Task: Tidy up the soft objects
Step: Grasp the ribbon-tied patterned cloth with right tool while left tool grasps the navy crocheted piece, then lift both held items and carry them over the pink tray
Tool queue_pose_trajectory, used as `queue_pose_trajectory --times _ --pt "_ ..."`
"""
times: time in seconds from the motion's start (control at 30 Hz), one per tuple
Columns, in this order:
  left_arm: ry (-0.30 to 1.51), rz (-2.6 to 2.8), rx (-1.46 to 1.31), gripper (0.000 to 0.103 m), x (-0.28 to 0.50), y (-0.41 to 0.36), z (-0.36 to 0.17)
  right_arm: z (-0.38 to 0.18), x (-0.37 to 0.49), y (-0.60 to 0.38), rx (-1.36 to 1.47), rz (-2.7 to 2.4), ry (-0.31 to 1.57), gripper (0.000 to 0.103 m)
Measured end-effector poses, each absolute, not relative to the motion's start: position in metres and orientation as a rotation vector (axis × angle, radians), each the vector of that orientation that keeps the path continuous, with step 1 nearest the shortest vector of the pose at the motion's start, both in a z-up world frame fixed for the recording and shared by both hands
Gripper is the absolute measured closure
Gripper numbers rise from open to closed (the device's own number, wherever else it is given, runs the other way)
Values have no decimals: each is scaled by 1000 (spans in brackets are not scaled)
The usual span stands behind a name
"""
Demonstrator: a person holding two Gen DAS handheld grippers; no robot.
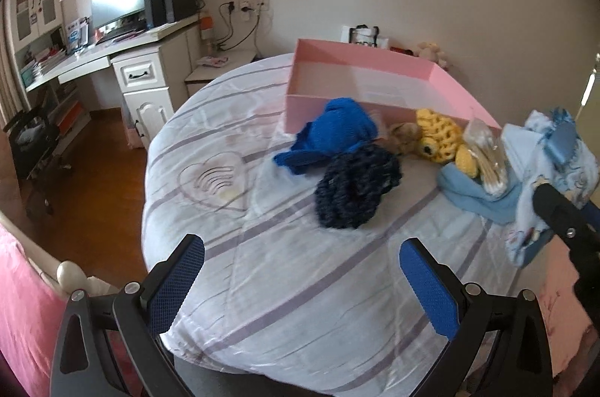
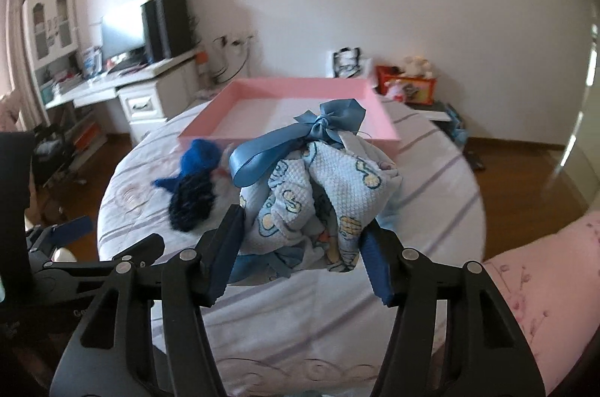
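Right tongs point(image 2: 300, 256): both pads pinch a bundled patterned cloth point(image 2: 318, 194) from either side; the grip sits low on the bundle, so the ribbon bow point(image 2: 322, 125) on top stays clear.
Cloth bundle: appears lifted off the quilt point(image 2: 300, 329), hanging in front of the near wall of the pink box point(image 2: 292, 134); judged to be on its way into that box.
Left tongs point(image 1: 302, 279): spread wide, nothing between the pads, hovering over a bare stretch of quilt near the bed's foot; judged to be waiting its turn.
Remaining soft items: blue knit piece point(image 1: 337, 132), dark knit piece point(image 1: 356, 189), yellow crocheted toy point(image 1: 442, 134), small brown toy point(image 1: 403, 138), clear packet point(image 1: 485, 161) and light blue folded cloth point(image 1: 476, 198) lie in a row on the quilt, close against the box's near wall.
Box condition: open-topped, interior appears empty in both views; low walls, so only a modest lift should clear the rim.
Clearance: open quilt between the left tongs and the pile; the row of items crowds the box's front edge, so a low-carried bundle could drag across them.
Edges: the quilt falls away to the wood floor point(image 1: 93, 179) on the left; a pink cover point(image 2: 543, 303) lies at the right.
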State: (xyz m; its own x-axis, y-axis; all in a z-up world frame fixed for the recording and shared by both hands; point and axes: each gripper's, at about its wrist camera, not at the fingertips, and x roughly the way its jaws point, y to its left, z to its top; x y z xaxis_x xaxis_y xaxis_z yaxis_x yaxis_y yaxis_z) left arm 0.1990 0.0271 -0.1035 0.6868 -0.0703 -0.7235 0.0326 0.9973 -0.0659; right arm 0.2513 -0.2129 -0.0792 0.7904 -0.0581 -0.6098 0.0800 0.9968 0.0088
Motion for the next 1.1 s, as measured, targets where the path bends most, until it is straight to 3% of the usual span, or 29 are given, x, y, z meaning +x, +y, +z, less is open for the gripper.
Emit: queue_pose_trajectory --times 0.5,0.57,0.63,0.77,0.83,0.97,1.1 --pt "903 -89 -10 2 270 -14 -131 -108 280 -261 86 -162 728 45" --pt "915 -94 -6 8 278 -19 -136 -111 284 -264 91 -162 736 45" --pt "931 -97 6 29 284 -22 -141 -116 286 -266 93 -164 745 45" --pt "930 -86 21 53 289 -24 -144 -119 288 -268 97 -165 748 45" --pt "928 -91 13 70 290 -23 -143 -118 289 -268 97 -165 749 45" --pt "929 -100 10 83 285 -21 -141 -117 289 -268 99 -165 747 45" --pt "925 -102 10 84 278 -16 -138 -117 289 -269 97 -168 740 45"
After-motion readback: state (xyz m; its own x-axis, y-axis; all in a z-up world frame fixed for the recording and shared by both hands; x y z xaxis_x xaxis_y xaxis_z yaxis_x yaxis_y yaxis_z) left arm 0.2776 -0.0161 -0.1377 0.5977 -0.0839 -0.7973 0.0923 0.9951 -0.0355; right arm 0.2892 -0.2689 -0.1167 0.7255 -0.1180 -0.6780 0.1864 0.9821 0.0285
